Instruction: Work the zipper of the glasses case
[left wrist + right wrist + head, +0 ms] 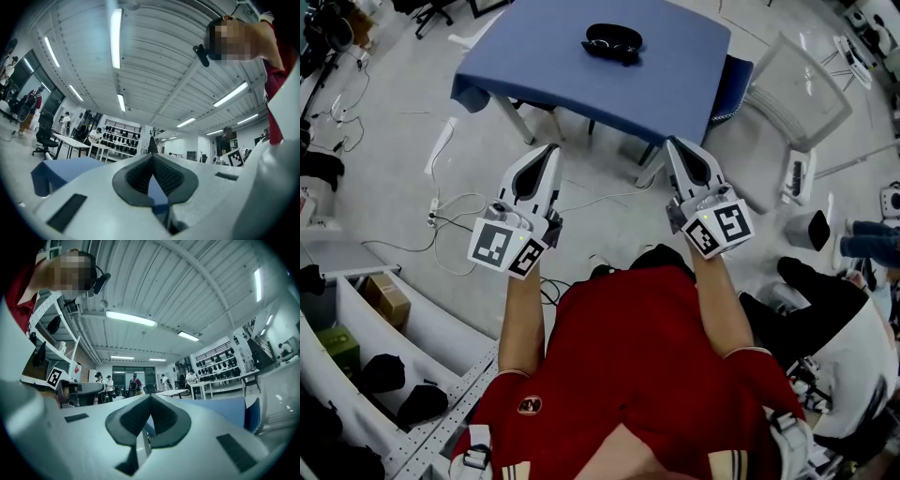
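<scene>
Presently my left gripper (549, 155) is held short of the blue worktop (534, 56), its fingers (138, 177) closed together on nothing. My right gripper (677, 148) is alongside, fingers (133, 417) likewise together and empty. The black glasses case (612, 42) lies toward the worktop's far side, well apart from both grippers.
</scene>
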Action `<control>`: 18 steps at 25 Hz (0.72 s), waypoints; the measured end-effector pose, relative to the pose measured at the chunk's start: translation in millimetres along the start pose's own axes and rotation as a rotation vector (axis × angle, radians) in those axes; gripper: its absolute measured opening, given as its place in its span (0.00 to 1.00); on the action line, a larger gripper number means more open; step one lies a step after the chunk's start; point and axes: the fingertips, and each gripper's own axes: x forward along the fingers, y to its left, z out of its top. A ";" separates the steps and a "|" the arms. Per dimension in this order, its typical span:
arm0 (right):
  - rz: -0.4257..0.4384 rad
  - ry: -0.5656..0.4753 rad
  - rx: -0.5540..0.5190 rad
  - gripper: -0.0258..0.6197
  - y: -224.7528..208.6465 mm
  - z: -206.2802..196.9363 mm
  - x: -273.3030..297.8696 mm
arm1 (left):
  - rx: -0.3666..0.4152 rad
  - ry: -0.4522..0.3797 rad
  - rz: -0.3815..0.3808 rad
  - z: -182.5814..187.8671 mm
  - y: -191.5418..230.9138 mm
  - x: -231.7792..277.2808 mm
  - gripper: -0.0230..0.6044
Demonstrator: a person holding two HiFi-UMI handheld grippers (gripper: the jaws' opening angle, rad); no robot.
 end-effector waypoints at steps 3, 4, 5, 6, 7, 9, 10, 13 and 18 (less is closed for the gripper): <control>-0.015 0.006 -0.004 0.03 4.0 -1.5 -0.8 | -0.003 -0.003 -0.004 0.3 6.1 -7.4 0.05; -0.017 0.010 -0.005 0.03 5.3 -2.5 0.0 | -0.005 -0.005 -0.004 0.7 8.3 -8.9 0.05; -0.017 0.014 -0.005 0.03 6.8 -3.2 1.4 | -0.008 -0.007 -0.005 1.5 10.1 -10.3 0.05; -0.017 0.017 -0.006 0.03 8.4 -3.4 3.2 | -0.009 -0.009 -0.006 2.5 11.9 -11.5 0.05; -0.017 0.020 -0.008 0.03 9.9 -3.2 5.3 | -0.009 -0.010 -0.008 3.6 13.7 -12.6 0.05; -0.014 0.024 -0.011 0.03 11.5 -2.7 9.8 | -0.009 -0.012 -0.007 5.4 17.5 -13.0 0.05; -0.013 0.025 -0.011 0.03 10.7 -2.8 11.9 | -0.009 -0.012 -0.005 5.7 19.3 -11.9 0.05; -0.009 0.026 -0.005 0.03 1.6 -4.7 19.8 | -0.009 -0.009 0.004 4.5 24.9 -5.2 0.05; -0.008 0.012 0.005 0.03 -11.1 -7.2 43.3 | 0.001 0.015 0.028 2.5 45.1 -1.9 0.05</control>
